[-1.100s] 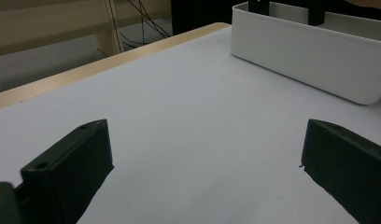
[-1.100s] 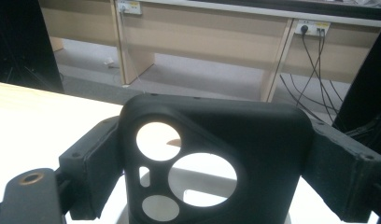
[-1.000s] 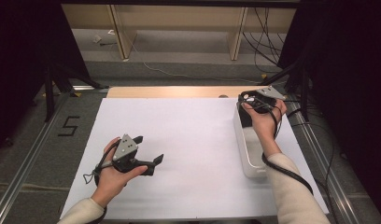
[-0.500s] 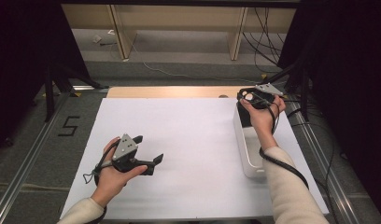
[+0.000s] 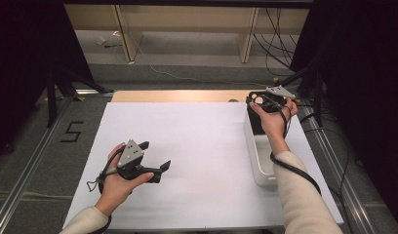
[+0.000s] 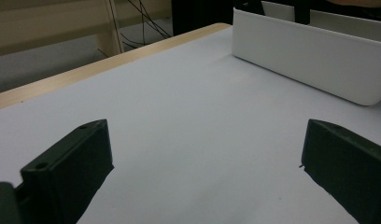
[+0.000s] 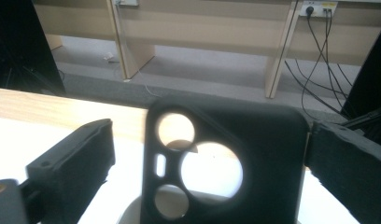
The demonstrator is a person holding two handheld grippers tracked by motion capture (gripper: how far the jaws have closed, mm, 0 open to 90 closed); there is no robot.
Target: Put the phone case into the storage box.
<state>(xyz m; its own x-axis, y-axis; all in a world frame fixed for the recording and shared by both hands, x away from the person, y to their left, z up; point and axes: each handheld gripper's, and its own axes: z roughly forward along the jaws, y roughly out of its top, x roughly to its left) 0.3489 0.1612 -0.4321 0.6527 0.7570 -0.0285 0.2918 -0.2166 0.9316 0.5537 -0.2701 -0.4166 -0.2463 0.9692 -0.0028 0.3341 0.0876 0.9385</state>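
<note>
Lifting step: right claw appears clamped on a black phone case, held above the white bin's far end. Left claw rests spread on the table. Next, probably carry the case clear.

Floor marking: the digit "5", black on grey floor left of the table.

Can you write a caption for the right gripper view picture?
Black phone case between the right claw's jaws, above a white bin.
</note>
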